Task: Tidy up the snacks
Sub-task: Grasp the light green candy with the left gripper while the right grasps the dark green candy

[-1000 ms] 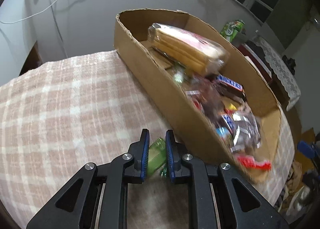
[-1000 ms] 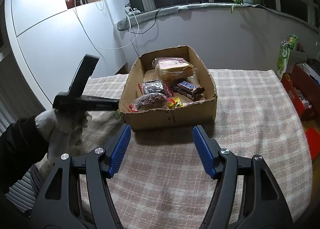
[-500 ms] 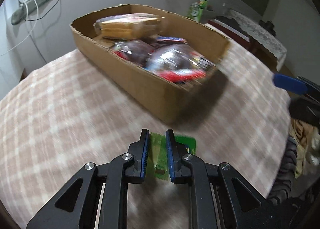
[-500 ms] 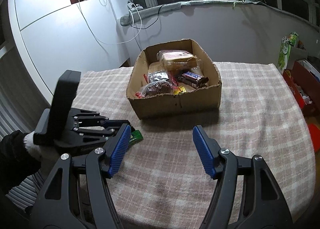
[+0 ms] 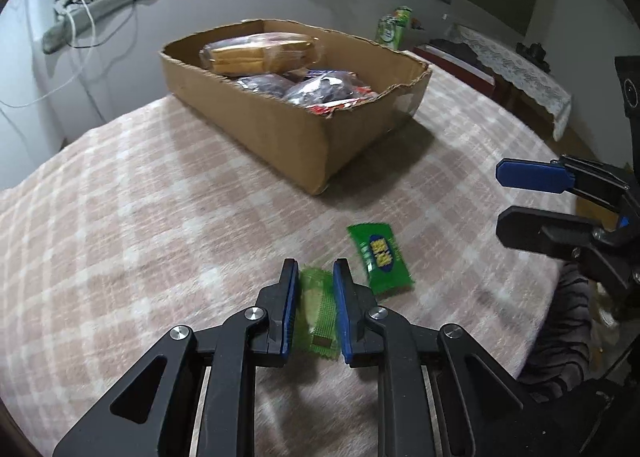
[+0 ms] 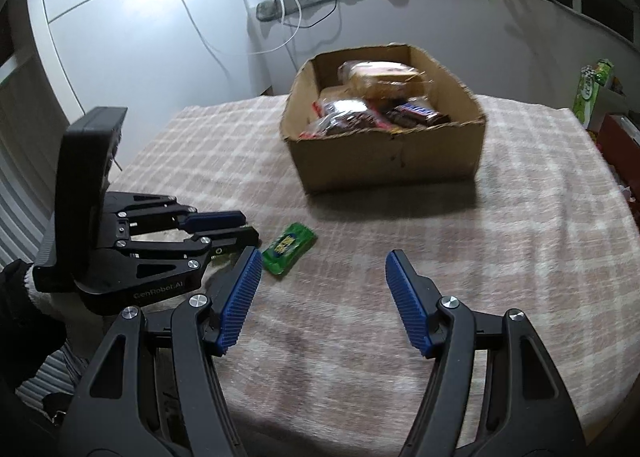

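Note:
My left gripper (image 5: 315,271) is shut on a green candy wrapper (image 5: 318,313), held low over the checked tablecloth. A second green candy packet (image 5: 379,253) lies on the cloth just right of it; it also shows in the right wrist view (image 6: 289,243). A cardboard box (image 5: 280,129) farther back holds a wrapped sandwich (image 5: 256,53), dark snack bags and a chocolate bar (image 6: 416,113). My right gripper (image 6: 323,264) is open and empty, near the table's front, right of the left gripper (image 6: 240,227).
The round table (image 6: 520,217) has a pink checked cloth. A green carton (image 5: 394,27) and a lace-covered stand (image 5: 516,69) lie beyond the table's right edge. A white wall with cables stands behind the box.
My left gripper pulled back from beside the box toward the table's near edge with the green wrapper. A second green packet now lies beside it. The right gripper drew back slightly.

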